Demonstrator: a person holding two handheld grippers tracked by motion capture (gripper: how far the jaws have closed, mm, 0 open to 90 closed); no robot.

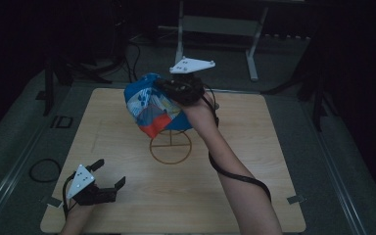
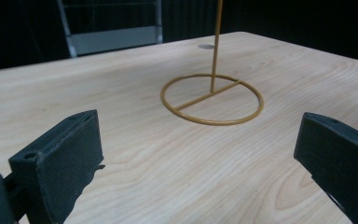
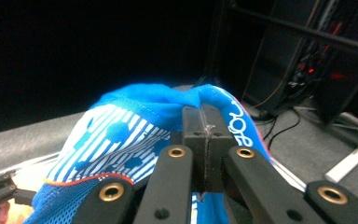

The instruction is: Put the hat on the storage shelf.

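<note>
Dark room all round, lights low; pale wood-grain tabletop (image 1: 254,196) sits square on a grey floor or platform, with a loose black cable loop (image 1: 45,170) lying off its left edge and small grey tabs at the near corners. Beyond the far edge stands a grey metal frame (image 1: 215,24) on two legs, cables trailing on the floor beside it (the right gripper view also catches dark racking and a few red glints back there, too dim to read). Near the table's middle stands a thin yellow-brown wire stand (image 1: 170,147): a flat ring on the wood, crossed by one bar, with an upright rod rising from that bar. Right gripper (image 1: 182,89) is held up over the far half of the table, above and just behind the stand, jaws clamped tight together on a fold of a blue cloth (image 1: 149,103) with white stripes and a red-orange patch. The cloth hangs bunched from that pinch, clear of the wood, and its lower edge covers the top of the rod, so whether cloth and rod touch cannot be told. Black cable from this gripper runs down along the forearm. Left gripper (image 1: 108,174) sits low at the near left corner, well apart from the cloth, jaws spread wide with nothing between them. From its own camera the bare wood and the stand's ring lie ahead between the jaws, nothing in the way.
</note>
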